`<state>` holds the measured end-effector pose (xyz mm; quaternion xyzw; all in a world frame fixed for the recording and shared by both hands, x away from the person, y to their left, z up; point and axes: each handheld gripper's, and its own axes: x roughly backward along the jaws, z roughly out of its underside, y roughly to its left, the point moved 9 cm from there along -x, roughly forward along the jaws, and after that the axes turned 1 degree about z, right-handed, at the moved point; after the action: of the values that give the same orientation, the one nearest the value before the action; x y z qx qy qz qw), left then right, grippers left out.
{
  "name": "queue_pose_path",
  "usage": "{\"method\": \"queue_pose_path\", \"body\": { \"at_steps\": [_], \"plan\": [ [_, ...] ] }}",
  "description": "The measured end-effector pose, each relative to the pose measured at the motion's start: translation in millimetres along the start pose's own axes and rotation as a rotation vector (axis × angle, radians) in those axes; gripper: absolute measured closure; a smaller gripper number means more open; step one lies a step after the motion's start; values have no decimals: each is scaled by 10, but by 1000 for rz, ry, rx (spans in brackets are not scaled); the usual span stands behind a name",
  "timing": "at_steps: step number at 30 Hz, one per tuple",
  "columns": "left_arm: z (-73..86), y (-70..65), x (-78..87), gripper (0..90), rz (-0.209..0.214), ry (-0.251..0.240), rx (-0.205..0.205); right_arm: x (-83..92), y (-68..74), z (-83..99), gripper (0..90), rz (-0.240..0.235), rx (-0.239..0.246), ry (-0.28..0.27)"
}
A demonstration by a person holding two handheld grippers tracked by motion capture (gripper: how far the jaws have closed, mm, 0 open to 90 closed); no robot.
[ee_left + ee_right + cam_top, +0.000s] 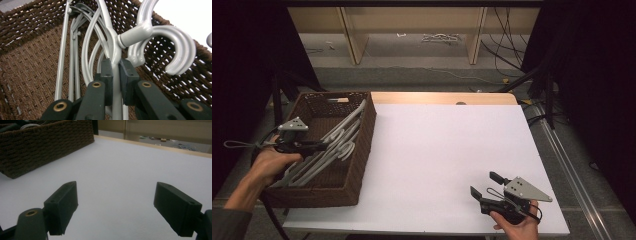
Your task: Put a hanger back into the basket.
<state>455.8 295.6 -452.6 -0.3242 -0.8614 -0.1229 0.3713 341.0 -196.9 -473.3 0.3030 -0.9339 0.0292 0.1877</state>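
Observation:
A dark brown wicker basket (pixel 362 150) at the table's left holds several grey plastic hangers (pixel 343 135). My left gripper (pixel 314 146) reaches into the basket from the left and is shut on one grey hanger (pixel 115 50), its pads (pixel 108 72) pinching the stem just below the hook (pixel 175 47). The other hangers (pixel 75 50) lie beneath it on the basket floor. My right gripper (pixel 484 184) rests near the table's front right edge, held by a hand, its jaws wide apart with nothing between the pads (pixel 62 205). The basket (pixel 37 147) stands far left in the right gripper view.
The white table top (pixel 447 160) stretches between the basket and the right gripper. Beyond its far wooden edge (pixel 442 97) the floor carries cables and shelf legs. Dark curtains stand at both sides.

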Motion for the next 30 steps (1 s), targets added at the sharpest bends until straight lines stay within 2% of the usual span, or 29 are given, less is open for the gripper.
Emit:
{"method": "queue_pose_path", "body": {
  "at_steps": [2,6,7,10,13,15,17,19,24,26,28,30],
  "plan": [
    [9,1,-26,818,-12,19,22,-1,-1,-1,204,-4,0,-3],
    [25,-32,-132,818,-25,64,4,-5,0,-4,204,-1,2,-7],
    [45,-36,-144,817,-16,93,-6,-5,0,-4,204,-1,2,-7],
    [61,-52,-188,814,-16,106,5,-2,-2,-2,204,-1,0,-4],
    [48,-46,-179,792,-17,87,39,-1,-1,-1,204,-4,1,-3],
    [11,-48,-151,748,-15,56,60,-3,1,-1,204,-4,2,-3],
    [-32,-59,-120,715,-15,27,58,-4,0,-3,204,-1,2,-5],
    [-58,-64,-81,686,-23,26,51,-3,-1,-1,204,-2,1,-3],
    [-154,-121,21,590,-17,-24,48,-4,-1,-4,204,0,3,-6],
    [-199,-158,53,543,-16,-60,51,-2,-1,-1,204,-1,0,-3],
    [-269,-214,64,506,-18,-123,94,-1,-1,-2,204,0,2,-4],
    [-314,-238,90,478,-26,-162,117,-8,-1,-9,204,3,1,-14]
  ]
}}
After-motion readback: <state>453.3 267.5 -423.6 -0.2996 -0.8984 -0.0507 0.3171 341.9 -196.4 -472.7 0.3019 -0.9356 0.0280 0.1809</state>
